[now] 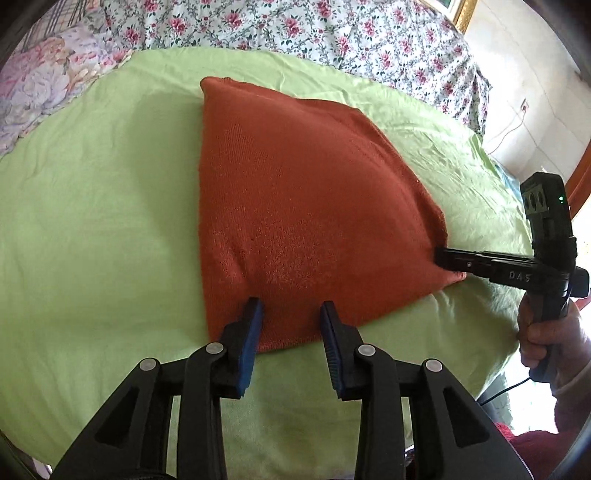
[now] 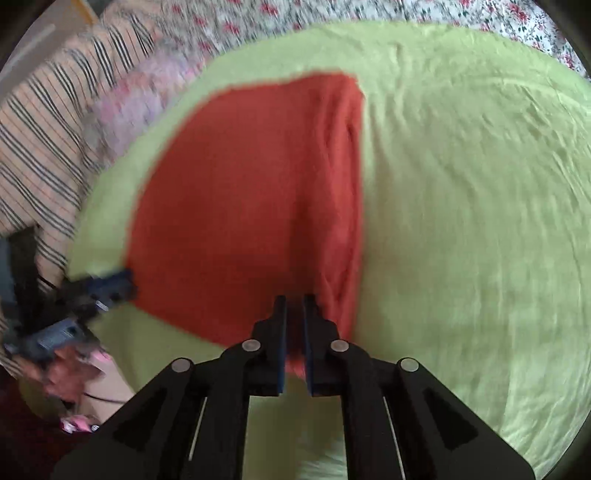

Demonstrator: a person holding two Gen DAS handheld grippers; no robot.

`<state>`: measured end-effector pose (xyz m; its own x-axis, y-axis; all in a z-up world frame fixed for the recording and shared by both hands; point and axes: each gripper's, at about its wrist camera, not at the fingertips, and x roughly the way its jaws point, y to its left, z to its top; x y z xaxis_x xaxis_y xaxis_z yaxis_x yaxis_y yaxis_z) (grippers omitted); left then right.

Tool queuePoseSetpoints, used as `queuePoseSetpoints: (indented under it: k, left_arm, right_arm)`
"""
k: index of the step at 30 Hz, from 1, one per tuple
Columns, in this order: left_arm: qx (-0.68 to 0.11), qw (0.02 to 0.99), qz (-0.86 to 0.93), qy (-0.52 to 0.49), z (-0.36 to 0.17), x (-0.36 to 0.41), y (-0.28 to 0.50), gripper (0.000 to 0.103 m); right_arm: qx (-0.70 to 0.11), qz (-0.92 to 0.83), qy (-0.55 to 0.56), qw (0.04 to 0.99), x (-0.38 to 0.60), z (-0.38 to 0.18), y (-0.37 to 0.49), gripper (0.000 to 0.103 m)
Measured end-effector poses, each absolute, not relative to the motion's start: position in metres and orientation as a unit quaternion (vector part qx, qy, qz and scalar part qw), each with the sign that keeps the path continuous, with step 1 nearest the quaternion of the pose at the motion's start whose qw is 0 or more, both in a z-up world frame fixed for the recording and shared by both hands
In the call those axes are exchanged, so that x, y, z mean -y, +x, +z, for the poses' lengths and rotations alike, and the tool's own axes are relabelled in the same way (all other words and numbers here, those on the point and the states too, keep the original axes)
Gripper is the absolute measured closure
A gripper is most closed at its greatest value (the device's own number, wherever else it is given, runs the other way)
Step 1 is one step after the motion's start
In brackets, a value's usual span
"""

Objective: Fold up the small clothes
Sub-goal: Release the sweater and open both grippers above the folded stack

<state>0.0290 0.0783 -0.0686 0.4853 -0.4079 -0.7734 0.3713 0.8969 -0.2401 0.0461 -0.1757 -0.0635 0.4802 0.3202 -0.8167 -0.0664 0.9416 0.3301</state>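
A rust-orange knitted garment (image 1: 303, 192) lies folded flat on a light green sheet (image 1: 92, 221). My left gripper (image 1: 291, 306) stands over its near edge, its blue pads apart, with the cloth lying flat under the gap and not pinched. My right gripper (image 1: 441, 258) comes in from the right and is shut on the garment's near right corner. In the right wrist view, which is blurred, the garment (image 2: 240, 192) fills the middle. There the right gripper (image 2: 295, 299) has its jaws almost together with orange cloth between them. The left gripper (image 2: 122, 280) shows at the garment's left corner.
Floral bedding (image 1: 295, 26) borders the green sheet at the back, and a striped fabric (image 2: 44, 129) lies to the left. A person's hand (image 1: 546, 332) grips the right handle, with a cable hanging below. The sheet (image 2: 461, 221) stretches bare to the right.
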Motion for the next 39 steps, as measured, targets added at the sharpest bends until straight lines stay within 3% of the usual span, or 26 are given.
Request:
queuePoseSetpoints:
  k: [8, 12, 13, 14, 16, 25, 31, 35, 39]
  left_arm:
    - [-0.463, 0.856, -0.228, -0.024, -0.064, -0.084, 0.029, 0.070]
    - [-0.452, 0.864, -0.218, -0.045, -0.044, -0.098, 0.033, 0.067]
    - [-0.447, 0.867, -0.215, -0.052, -0.040, -0.101, 0.036, 0.066]
    - [-0.443, 0.869, -0.214, -0.057, -0.036, -0.104, 0.039, 0.062]
    - [-0.435, 0.874, -0.205, -0.071, -0.030, -0.111, 0.050, 0.057]
    - [-0.457, 0.867, -0.178, -0.089, -0.045, -0.116, 0.104, 0.056]
    - [-0.476, 0.855, -0.180, -0.100, -0.062, -0.118, 0.115, 0.045]
    - [-0.484, 0.851, -0.185, -0.091, -0.064, -0.116, 0.117, 0.042]
    - [-0.489, 0.849, -0.186, -0.077, -0.062, -0.114, 0.118, 0.040]
  right_arm:
    - [-0.489, 0.105, 0.145, 0.854, 0.171, -0.064, 0.042, 0.097]
    - [-0.482, 0.101, 0.172, 0.853, 0.176, -0.049, 0.036, 0.090]
    - [-0.471, 0.095, 0.172, 0.860, 0.179, -0.042, 0.036, 0.078]
    - [-0.458, 0.088, 0.175, 0.867, 0.184, -0.034, 0.040, 0.060]
    - [-0.441, 0.075, 0.181, 0.876, 0.192, -0.023, 0.052, 0.051]
    - [-0.431, 0.039, 0.188, 0.881, 0.205, -0.015, 0.155, 0.051]
    - [-0.477, 0.012, 0.144, 0.867, 0.198, -0.049, 0.215, 0.054]
    - [-0.469, -0.010, 0.123, 0.875, 0.194, -0.056, 0.218, 0.040]
    - [-0.460, -0.019, 0.147, 0.875, 0.204, -0.059, 0.215, 0.039]
